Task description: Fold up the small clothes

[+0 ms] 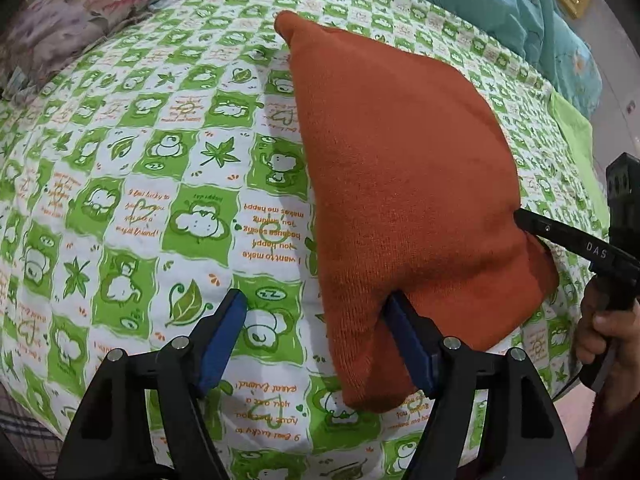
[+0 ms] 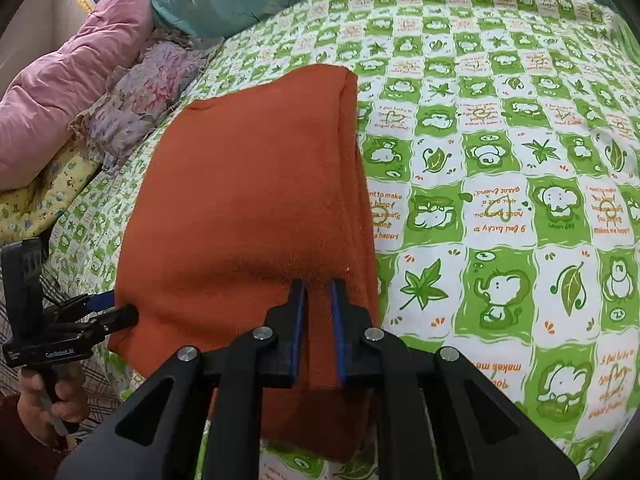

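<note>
An orange-brown knitted garment [image 1: 404, 184] lies folded on the green and white patterned bed sheet [image 1: 160, 184]. It also shows in the right wrist view [image 2: 248, 200]. My left gripper [image 1: 316, 304] is open, its right finger touching the garment's near left edge, its left finger over bare sheet. My right gripper [image 2: 318, 292] is shut on the garment's near edge, the cloth pinched between the blue pads. The right gripper shows in the left wrist view [image 1: 520, 216] at the garment's right edge. The left gripper shows in the right wrist view [image 2: 120, 310] at the garment's left edge.
A teal quilt [image 1: 500, 4] lies along the far side of the bed. A floral pillow [image 2: 140, 96] and a pink quilt [image 2: 68, 84] sit at the bed's left end. Bare sheet extends left of the garment in the left wrist view and right of it in the right wrist view.
</note>
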A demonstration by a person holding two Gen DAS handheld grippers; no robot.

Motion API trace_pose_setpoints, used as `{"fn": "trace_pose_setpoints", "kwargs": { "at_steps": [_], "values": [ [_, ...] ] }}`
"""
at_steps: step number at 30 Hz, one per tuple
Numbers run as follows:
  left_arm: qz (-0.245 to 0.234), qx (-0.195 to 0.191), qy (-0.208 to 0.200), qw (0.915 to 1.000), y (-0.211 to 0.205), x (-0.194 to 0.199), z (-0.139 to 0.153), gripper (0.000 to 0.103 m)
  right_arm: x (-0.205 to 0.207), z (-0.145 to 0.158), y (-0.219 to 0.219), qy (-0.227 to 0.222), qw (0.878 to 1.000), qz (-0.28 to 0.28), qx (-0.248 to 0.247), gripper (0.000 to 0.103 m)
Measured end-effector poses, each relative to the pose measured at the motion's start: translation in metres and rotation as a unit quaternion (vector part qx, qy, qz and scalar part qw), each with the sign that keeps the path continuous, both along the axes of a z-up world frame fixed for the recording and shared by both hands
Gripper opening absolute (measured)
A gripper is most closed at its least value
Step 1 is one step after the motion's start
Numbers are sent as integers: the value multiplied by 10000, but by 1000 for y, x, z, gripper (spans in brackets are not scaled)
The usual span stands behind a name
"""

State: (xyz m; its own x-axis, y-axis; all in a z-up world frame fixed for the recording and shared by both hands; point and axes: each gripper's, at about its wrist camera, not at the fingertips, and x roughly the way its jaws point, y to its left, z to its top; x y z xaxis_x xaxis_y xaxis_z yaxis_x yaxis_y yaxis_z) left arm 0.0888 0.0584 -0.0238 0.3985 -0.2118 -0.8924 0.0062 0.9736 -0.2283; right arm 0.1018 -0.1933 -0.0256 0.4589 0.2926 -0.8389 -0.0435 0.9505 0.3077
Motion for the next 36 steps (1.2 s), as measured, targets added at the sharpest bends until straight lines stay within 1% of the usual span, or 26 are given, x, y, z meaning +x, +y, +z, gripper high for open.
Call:
{"fn": "trace_pose_setpoints", "kwargs": {
  "at_steps": [2, 5, 6, 7, 8, 10, 14, 16, 18, 19, 20, 22, 24, 27, 29, 30, 32, 34, 36],
  "values": [
    [-109, 48, 47, 9999, 0, 0, 3, 74, 1, 9, 1, 35, 10000, -12, 6, 15],
    [-219, 143, 82, 9996, 1, 0, 11, 73, -5, 32, 6, -114, 9999, -28, -102, 16],
    [-253, 165, 105, 9995, 1, 0, 13, 72, -7, 39, 8, -126, 9998, -38, -143, 18],
    [-293, 188, 138, 9993, 2, 1, 15, 72, -10, 45, 10, -128, 9997, -58, -178, 25],
    [-337, 210, 182, 9990, 3, 2, 17, 72, -10, 49, 11, -132, 9997, -68, -205, 34],
    [-390, 238, 255, 9986, 6, 6, 20, 72, -14, 55, 14, -137, 9995, -98, -269, 41],
    [-561, 282, 234, 9978, 16, 14, 32, 72, -14, 61, 24, -36, 9991, -113, -410, 41],
    [-692, 394, 183, 9967, 21, 17, 38, 72, -12, 62, 25, 7, 9992, -179, -350, 41],
    [-797, 422, 136, 9958, 21, 18, 41, 72, -11, 63, 29, 23, 9991, -323, -269, 42],
    [-856, 440, 102, 9953, 23, 18, 43, 72, -12, 64, 30, 13, 9991, -372, -226, 44],
    [-881, 464, 85, 9950, 23, 18, 44, 72, -13, 63, 33, 27, 9989, -424, -176, 49],
    [-935, 486, 81, 9944, 25, 16, 45, 72, -16, 60, 37, 89, 9988, -473, -112, 54],
    [-917, 532, 118, 9943, 25, 13, 46, 72, -21, 55, 43, 190, 9988, -453, -34, 56],
    [-840, 473, 173, 9952, 31, 4, 49, 72, -29, 50, 50, 324, 9989, -331, 18, 60],
    [-874, 510, 165, 9947, 29, -2, 53, 72, -37, 49, 52, 379, 9990, -240, 32, 64],
    [-927, 563, 158, 9940, 27, -5, 55, 72, -42, 49, 53, 402, 9989, -232, 37, 65],
    [-1094, 702, 116, 9914, 13, -4, 55, 73, -50, 47, 51, 456, 9986, -242, 88, 71],
    [-1203, 784, 89, 9896, 4, -1, 55, 73, -55, 43, 47, 512, 9981, -288, 187, 72],
    [-1206, 788, 108, 9895, -2, 5, 53, 73, -57, 37, 43, 654, 9968, -366, 282, 73]
  ]
}}
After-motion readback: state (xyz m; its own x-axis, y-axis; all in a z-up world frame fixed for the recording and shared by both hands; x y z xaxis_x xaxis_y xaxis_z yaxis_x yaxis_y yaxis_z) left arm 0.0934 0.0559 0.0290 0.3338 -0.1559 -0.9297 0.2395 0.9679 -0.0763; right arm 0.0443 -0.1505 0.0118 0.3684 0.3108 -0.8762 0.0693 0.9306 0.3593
